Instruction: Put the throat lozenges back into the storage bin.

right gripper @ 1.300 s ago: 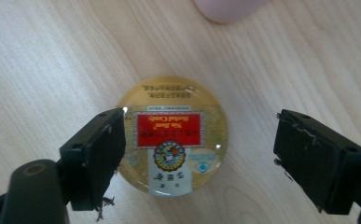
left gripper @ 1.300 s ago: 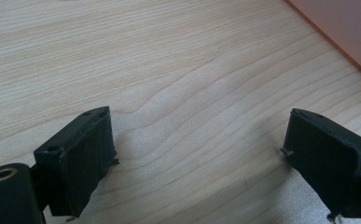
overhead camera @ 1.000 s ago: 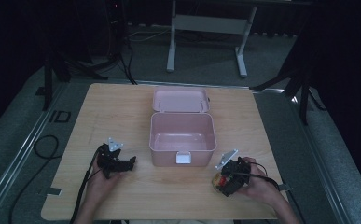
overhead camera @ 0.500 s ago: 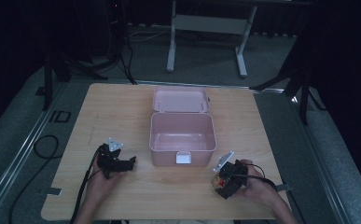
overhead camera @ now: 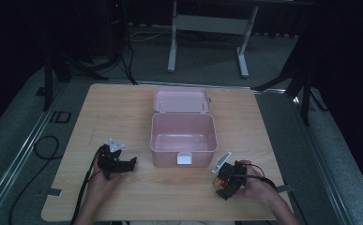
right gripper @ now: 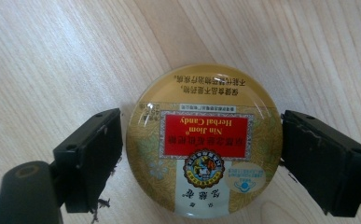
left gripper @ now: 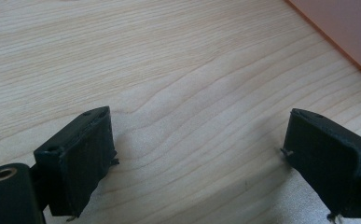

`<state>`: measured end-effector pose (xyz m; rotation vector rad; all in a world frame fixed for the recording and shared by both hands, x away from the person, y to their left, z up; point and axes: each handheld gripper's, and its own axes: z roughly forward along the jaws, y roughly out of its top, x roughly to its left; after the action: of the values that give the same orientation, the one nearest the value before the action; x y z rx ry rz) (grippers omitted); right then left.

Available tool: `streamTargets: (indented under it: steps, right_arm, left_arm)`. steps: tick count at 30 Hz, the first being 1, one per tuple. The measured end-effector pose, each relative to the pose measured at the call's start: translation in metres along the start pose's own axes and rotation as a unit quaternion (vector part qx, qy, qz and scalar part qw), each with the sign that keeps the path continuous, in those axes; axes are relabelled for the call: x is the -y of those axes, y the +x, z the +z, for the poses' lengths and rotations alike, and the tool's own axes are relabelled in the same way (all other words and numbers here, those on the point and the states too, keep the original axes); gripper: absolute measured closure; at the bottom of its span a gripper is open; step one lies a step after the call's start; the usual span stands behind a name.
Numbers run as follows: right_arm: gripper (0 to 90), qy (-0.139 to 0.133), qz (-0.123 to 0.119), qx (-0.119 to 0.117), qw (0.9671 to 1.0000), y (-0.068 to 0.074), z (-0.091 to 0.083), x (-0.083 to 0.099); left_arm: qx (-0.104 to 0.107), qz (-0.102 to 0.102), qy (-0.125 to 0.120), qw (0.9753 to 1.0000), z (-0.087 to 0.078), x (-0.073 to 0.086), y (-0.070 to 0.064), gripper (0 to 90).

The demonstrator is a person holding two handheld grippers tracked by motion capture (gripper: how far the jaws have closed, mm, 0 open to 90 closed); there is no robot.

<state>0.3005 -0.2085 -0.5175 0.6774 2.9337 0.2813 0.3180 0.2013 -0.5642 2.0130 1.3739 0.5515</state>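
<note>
Right gripper view showing the round candy tin (right gripper: 205, 142) lying flat on the table (right gripper: 52, 56), sitting exactly between the spread jaws of the right gripper (right gripper: 201, 163), with left gripper (left gripper: 201, 158) gaping apart over bare wood beside the open pink box (overhead camera: 184, 133).

Glossy candy tin (right gripper: 204, 143), matt pale wood-grain table (left gripper: 169, 70), smooth pink plastic box (overhead camera: 183, 140).

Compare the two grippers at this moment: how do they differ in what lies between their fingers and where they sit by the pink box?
The right gripper has a round gold candy tin lying between its fingers, with a small gap on each side; the left gripper has only bare table between its fingers. The left gripper sits left of the open pink box, the right gripper near its front right corner. Both are open, low over the table and hand-held.
</note>
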Motion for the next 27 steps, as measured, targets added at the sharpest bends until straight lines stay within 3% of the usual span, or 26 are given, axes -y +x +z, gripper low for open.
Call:
streamTargets:
  steps: [27]
  right_arm:
    - [19.8, 0.037, -0.022, 0.002, 0.9991, -0.0031, 0.0029, -0.0046]
  left_arm:
    - [0.0, 0.0, 0.0, 1.0, 0.0, 0.0, 0.0, 9.1]
